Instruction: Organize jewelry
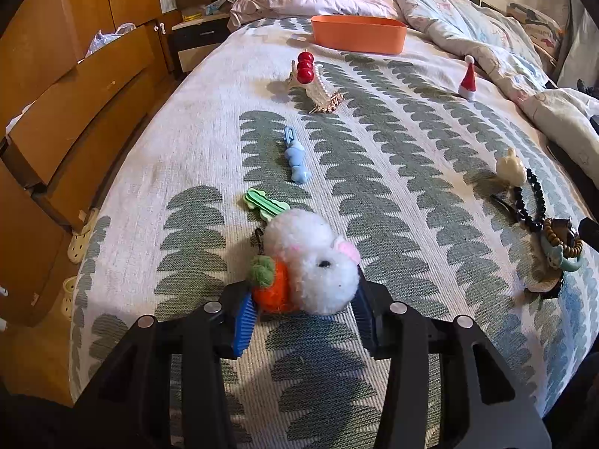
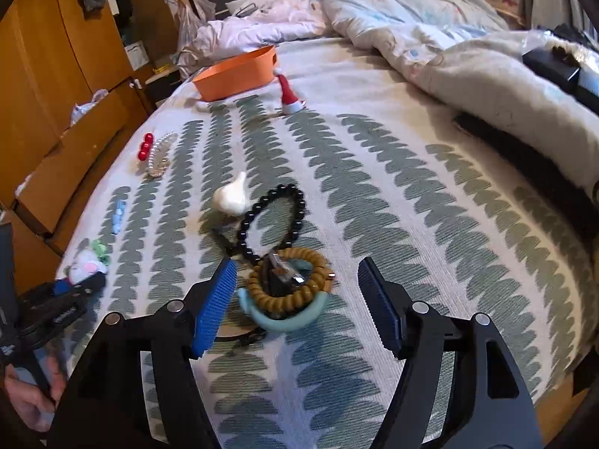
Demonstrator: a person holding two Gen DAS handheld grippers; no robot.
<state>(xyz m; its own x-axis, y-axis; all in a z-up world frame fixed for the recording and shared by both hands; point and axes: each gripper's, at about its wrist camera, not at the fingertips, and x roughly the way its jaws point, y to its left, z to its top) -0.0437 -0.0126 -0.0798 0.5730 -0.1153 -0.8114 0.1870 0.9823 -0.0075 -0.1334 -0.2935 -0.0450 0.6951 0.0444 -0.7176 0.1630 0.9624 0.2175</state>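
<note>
A fluffy white rabbit pom-pom with an orange carrot (image 1: pixel 310 262) sits between the blue pads of my left gripper (image 1: pixel 303 299), which is shut on it just above the bedspread. My right gripper (image 2: pixel 295 288) stands open over a small pile: a mustard spiral hair tie (image 2: pixel 262 292), a teal bangle (image 2: pixel 284 321) and a black bead bracelet (image 2: pixel 288 194). Neither pad touches the pile. An orange tray (image 1: pixel 359 33) stands at the far end of the bed. A green clip (image 1: pixel 264 205), a blue clip (image 1: pixel 297 161), a red bead clip (image 1: pixel 305 67) and a pearl clip (image 1: pixel 322 89) lie in a row.
A small Santa hat (image 2: pixel 288 93) stands near the tray, and a cream clip (image 2: pixel 232 196) lies beside the black beads. A crumpled duvet (image 2: pixel 468 60) covers the back and right of the bed. Wooden cupboards (image 1: pixel 75 93) line the left side.
</note>
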